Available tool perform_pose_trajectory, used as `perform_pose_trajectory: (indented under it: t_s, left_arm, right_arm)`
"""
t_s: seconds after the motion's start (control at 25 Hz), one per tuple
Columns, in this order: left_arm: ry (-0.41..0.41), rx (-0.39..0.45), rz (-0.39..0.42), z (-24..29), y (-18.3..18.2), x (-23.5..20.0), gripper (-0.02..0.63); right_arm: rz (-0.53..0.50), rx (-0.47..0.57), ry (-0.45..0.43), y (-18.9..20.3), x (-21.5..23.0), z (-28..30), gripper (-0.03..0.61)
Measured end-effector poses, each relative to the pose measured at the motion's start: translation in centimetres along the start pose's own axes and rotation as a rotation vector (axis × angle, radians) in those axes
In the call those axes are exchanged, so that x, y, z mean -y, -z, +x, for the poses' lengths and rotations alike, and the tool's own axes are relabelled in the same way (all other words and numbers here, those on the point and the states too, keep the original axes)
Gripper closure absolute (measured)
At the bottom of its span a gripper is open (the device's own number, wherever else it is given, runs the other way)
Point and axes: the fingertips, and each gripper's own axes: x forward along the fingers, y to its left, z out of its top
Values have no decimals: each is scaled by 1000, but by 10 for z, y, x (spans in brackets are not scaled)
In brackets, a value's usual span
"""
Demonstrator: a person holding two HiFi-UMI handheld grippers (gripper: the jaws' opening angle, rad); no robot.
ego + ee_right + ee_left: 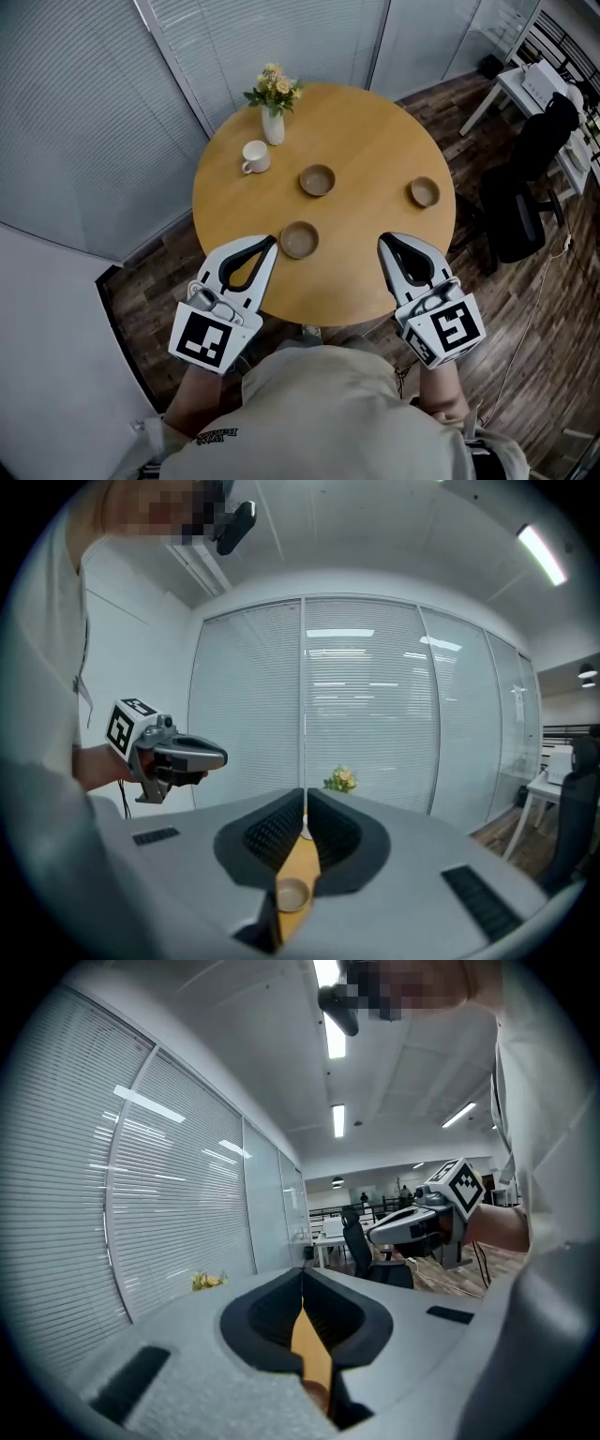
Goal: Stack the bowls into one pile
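Head view first: the left gripper (272,242) and right gripper (383,242) both hung over the near edge of the round table (375,122). Each had its jaws pressed together on nothing. The nearest bowl (299,240) sat just ahead of the left gripper's tips and a bit to its right, between the two grippers. A second bowl (318,180) lay farther ahead, and a third bowl (424,191) was out ahead of the right gripper. All three were well apart.

Left gripper view: jaws closed, with only a sliver of tabletop in the slot. The gripper's own body hid the bowls. Flowers (208,1281) peeked out to its left.

Right gripper view: jaws closed too, but one bowl (292,893) showed low in the slot. Couldn't tell which one.
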Motion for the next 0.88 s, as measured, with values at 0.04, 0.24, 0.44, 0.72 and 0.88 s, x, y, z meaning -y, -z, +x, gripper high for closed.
perform_pose_trajectory:
  t_s: [0.04, 0.24, 0.44, 0.72, 0.88]
  left_arm:
    - [-1, 1, -4, 1, 1, -2, 594]
    - [-21, 0, -18, 1, 6, -9, 594]
    - [-50, -10, -29, 3, 7, -9, 594]
    - [-111, -20, -69, 5, 9, -12, 594]
    - [-129, -35, -62, 5, 13, -7, 594]
  right_arm:
    - [-2, -5, -1, 0, 1, 2, 545]
    - [-22, -18, -19, 0, -1, 12, 545]
    - [-31, -26, -51, -1, 2, 16, 545]
    - [-62, -46, -123, 2, 5, 24, 545]
    - [0, -59, -142, 9, 11, 27, 545]
